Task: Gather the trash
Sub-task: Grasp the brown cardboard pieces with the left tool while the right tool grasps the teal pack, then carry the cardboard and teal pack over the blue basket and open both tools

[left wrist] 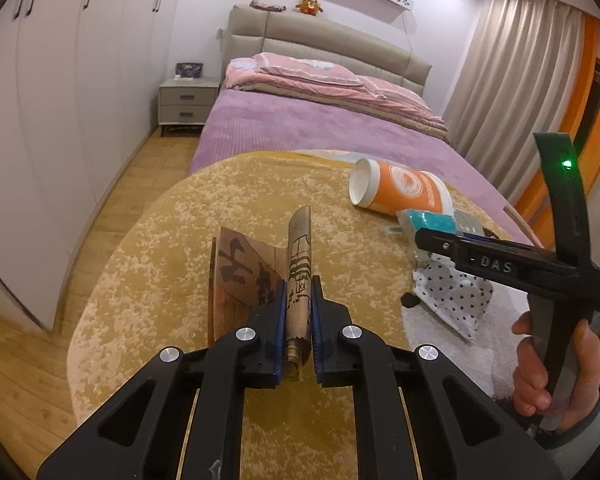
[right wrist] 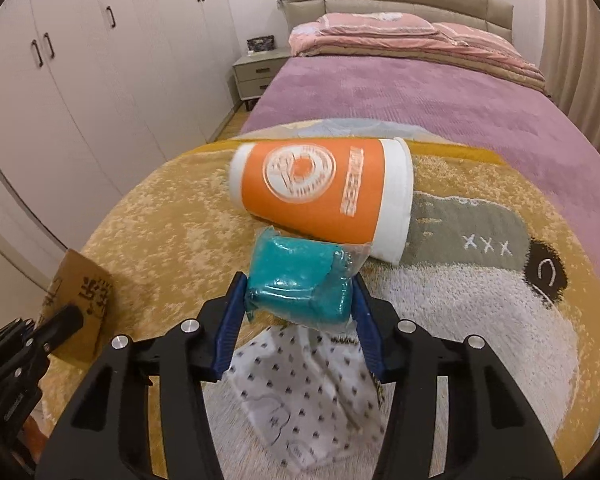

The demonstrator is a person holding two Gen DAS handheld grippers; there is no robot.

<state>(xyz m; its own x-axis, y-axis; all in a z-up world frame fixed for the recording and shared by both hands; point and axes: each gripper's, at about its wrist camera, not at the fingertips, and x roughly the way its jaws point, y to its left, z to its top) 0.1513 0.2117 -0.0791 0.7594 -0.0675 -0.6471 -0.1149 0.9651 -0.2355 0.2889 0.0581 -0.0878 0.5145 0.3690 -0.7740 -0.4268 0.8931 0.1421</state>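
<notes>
Trash pickup looks like it's mid-grab on both sides. A crumpled brown paper bag [left wrist: 260, 280] is clamped tight in the left gripper [left wrist: 299, 312], over the yellow rug [left wrist: 160, 240]. A teal packet in clear wrap [right wrist: 300, 284] is pinched between the pads of the right gripper [right wrist: 298, 312], just near of the tipped orange cup [right wrist: 324, 192], which is left lying further back. A dotted white wrapper [right wrist: 300, 392] is spread underneath. Next, probably both pieces get carried off to a bin, though none can be seen, so it has to be found first.
</notes>
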